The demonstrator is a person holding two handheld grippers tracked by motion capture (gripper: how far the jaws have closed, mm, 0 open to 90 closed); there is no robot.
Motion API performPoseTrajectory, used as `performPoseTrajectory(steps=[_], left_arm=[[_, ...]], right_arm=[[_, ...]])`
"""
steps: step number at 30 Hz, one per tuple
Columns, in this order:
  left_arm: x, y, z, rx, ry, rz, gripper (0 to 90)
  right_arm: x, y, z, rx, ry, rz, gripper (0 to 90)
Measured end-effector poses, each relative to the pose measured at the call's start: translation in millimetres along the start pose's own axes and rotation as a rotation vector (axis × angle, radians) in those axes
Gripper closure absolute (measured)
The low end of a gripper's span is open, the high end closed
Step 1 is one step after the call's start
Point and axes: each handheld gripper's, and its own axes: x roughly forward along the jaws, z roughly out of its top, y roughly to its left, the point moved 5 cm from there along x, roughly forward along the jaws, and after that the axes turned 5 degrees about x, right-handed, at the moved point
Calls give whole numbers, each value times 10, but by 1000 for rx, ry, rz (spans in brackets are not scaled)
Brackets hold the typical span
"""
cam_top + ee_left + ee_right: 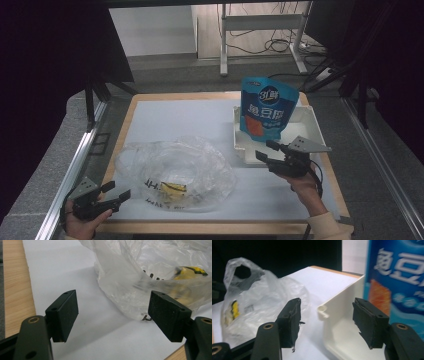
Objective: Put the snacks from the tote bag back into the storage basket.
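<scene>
A crumpled clear plastic bag lies on the white mat, with a small yellow packet inside it. A blue snack pouch stands upright in a white tray at the right. My left gripper rests open near the mat's front left corner, its jaws pointing at the bag with nothing between them. My right gripper hovers open at the tray's front left corner, just in front of the pouch. Its jaws are empty.
The white mat covers a wooden tabletop whose bare edge shows around it. Metal rails run along both sides. A desk frame and cables stand on the floor beyond the table.
</scene>
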Motion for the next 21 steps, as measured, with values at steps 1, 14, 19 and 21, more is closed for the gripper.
performPoseTrajectory(steps=[1,14,19,21], left_arm=[[-1,-1,0,0,-1,0,243],[-2,-2,-4,1,0,0,244],[-7,-4,-3,3,0,-1,244],[-8,-7,-4,3,-1,-1,244]], right_arm=[[17,33,-22,-2,5,7,389],[204,270,-354,-1,77,60,378],[198,258,-385,6,79,54,373],[191,256,-394,8,79,54,367]])
